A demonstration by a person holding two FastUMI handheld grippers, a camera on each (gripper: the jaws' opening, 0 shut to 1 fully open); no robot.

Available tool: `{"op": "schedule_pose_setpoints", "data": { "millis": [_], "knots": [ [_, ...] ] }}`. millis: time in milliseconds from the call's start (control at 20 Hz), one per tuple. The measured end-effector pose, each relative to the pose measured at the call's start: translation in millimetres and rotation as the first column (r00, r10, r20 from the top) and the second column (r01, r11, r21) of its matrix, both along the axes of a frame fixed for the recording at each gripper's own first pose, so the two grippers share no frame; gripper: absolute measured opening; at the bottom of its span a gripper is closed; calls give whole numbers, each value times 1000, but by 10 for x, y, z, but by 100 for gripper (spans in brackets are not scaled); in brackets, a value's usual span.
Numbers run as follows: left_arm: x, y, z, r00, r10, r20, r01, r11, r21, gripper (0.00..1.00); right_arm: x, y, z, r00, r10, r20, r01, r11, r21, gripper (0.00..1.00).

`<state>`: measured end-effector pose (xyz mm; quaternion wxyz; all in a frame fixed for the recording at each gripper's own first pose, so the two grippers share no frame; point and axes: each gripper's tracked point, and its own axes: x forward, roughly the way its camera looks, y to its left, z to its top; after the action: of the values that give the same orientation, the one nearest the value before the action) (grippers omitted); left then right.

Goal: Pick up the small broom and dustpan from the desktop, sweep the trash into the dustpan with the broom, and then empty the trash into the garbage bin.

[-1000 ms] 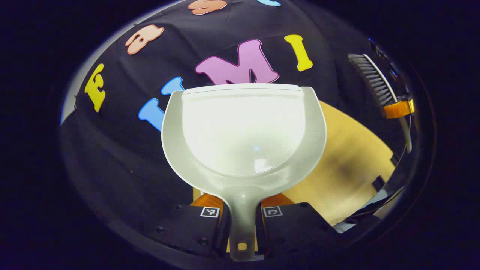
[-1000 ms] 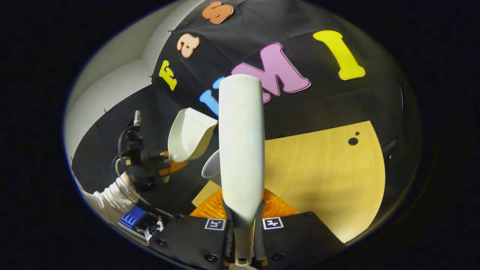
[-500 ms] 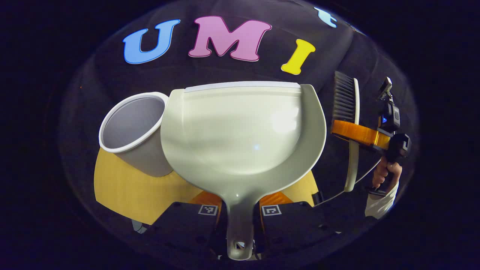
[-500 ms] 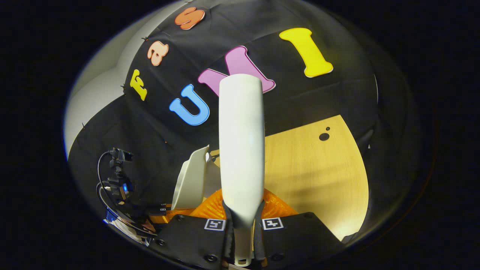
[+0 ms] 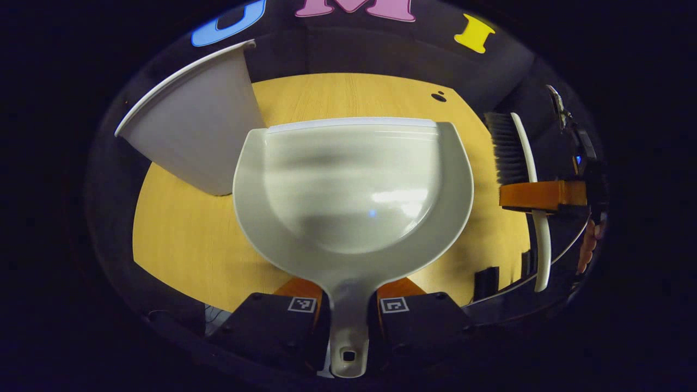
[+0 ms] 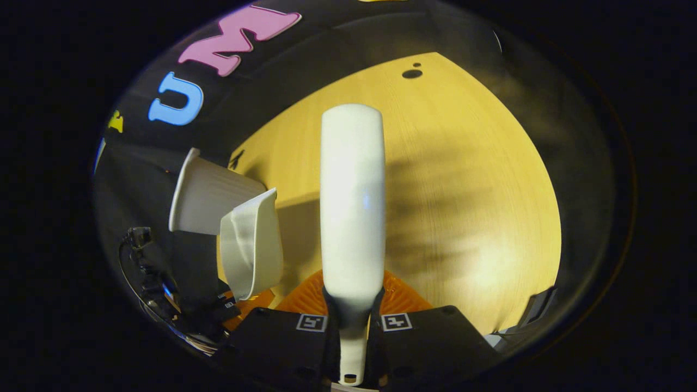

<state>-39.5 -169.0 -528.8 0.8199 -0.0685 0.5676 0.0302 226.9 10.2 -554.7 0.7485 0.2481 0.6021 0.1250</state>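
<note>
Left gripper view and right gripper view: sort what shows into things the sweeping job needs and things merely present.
Needed for the job:
- dustpan, handle held in the left hand-held gripper
- broom, handle held in the right hand-held gripper
- garbage bin, standing on the desktop

Merely present:
- dark holes in the desktop's far corner

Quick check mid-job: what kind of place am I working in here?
Most likely a staged recording booth, not a real home: black cloth wall behind a small wooden desktop, with a white garbage bin on it. The dustpan and broom are held over it.
</note>
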Motion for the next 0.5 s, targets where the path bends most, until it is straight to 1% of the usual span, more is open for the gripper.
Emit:
{"op": "schedule_pose_setpoints", "data": {
  "millis": [100,300,500],
  "knots": [
    [43,20,-35,999,-2,-36,2,1000,-9,27,52,35,49,999,30,-41,-31,999,-38,22],
    [41,67,12,996,-24,-88,27,999,30,26,60,-85,182,987,99,-124,-115,985,-130,22],
    [35,84,38,990,-36,-136,42,998,42,26,54,-68,179,979,98,-180,-134,970,-202,22]
  ]
}}
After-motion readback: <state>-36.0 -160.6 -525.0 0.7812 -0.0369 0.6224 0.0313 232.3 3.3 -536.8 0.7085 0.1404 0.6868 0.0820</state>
